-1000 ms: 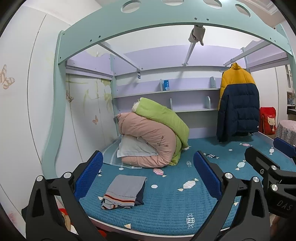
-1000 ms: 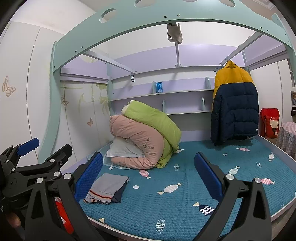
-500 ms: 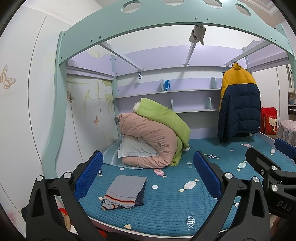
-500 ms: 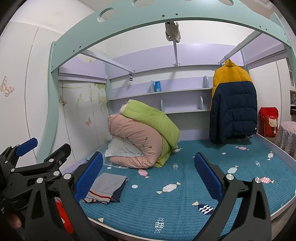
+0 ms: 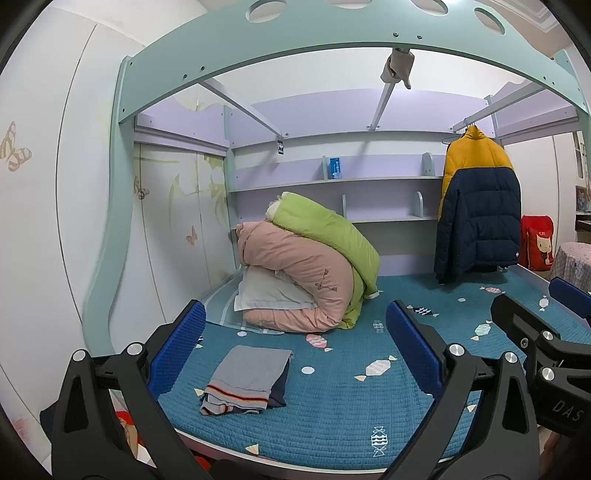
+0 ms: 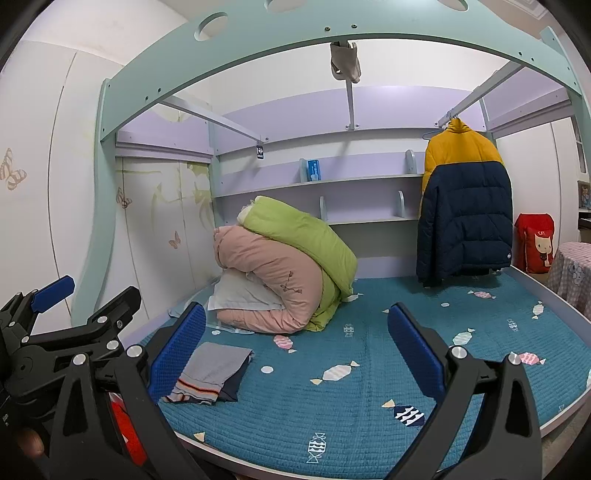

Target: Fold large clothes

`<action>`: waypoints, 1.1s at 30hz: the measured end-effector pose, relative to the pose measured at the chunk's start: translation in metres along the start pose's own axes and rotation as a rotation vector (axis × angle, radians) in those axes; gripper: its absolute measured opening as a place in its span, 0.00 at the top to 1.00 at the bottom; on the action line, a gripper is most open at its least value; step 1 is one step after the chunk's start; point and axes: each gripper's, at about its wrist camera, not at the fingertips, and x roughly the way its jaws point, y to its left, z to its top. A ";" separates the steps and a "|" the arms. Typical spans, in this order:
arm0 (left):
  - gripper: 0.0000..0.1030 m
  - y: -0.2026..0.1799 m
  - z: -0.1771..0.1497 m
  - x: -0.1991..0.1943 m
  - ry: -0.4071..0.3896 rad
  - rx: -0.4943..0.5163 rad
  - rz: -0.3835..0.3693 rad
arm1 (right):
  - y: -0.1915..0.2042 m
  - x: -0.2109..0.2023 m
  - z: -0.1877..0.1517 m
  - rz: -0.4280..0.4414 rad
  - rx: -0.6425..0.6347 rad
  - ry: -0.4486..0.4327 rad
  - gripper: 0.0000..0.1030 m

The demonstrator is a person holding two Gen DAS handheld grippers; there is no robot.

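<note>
A yellow and navy puffer jacket (image 5: 476, 218) hangs from a rail at the back right of the bed; it also shows in the right wrist view (image 6: 463, 206). A folded grey garment (image 5: 247, 380) with striped hem lies on the teal bedspread (image 5: 351, 406) near the front left, also in the right wrist view (image 6: 210, 373). My left gripper (image 5: 295, 350) is open and empty, held in front of the bed. My right gripper (image 6: 295, 350) is open and empty beside it. Each gripper shows in the other's view: the right (image 5: 546, 332), the left (image 6: 70, 314).
Rolled pink and green quilts (image 5: 310, 269) on a white pillow sit at the back left. Shelves (image 5: 332, 181) line the back wall. A mint bed frame arch (image 5: 295, 33) spans overhead. A red bag (image 5: 537, 243) and a covered table (image 5: 576, 266) stand at the right.
Both grippers have drifted slightly; the right wrist view has shifted a little so the scene sits further left. Both stay open and empty.
</note>
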 end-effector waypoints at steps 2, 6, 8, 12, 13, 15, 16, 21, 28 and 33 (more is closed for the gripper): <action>0.05 0.001 0.000 0.000 -0.001 0.001 0.001 | 0.001 0.000 0.000 0.000 0.000 0.000 0.07; 0.05 -0.001 0.000 -0.001 0.001 -0.001 0.001 | -0.001 0.001 -0.001 -0.004 -0.004 0.006 0.07; 0.05 -0.004 0.000 -0.002 0.004 -0.003 0.000 | -0.002 0.003 -0.001 -0.004 -0.006 0.008 0.07; 0.05 -0.007 -0.001 -0.003 0.006 -0.006 0.005 | -0.003 0.003 -0.001 -0.001 -0.007 0.009 0.07; 0.05 -0.009 -0.002 -0.004 0.006 -0.007 0.006 | -0.003 0.004 -0.001 0.001 -0.009 0.010 0.07; 0.05 -0.011 -0.002 -0.005 0.008 -0.009 0.007 | -0.002 0.004 -0.001 0.001 -0.008 0.011 0.07; 0.05 -0.011 -0.003 -0.005 0.008 -0.009 0.009 | -0.003 0.004 -0.002 0.001 -0.008 0.012 0.07; 0.05 -0.014 -0.003 -0.007 0.008 -0.010 0.009 | -0.004 0.004 -0.004 0.003 -0.009 0.013 0.07; 0.05 -0.019 -0.007 -0.008 0.017 -0.021 0.010 | -0.004 0.005 -0.004 0.005 -0.009 0.016 0.07; 0.05 -0.026 -0.010 -0.010 0.020 -0.024 0.019 | -0.004 0.006 -0.004 0.008 -0.010 0.018 0.07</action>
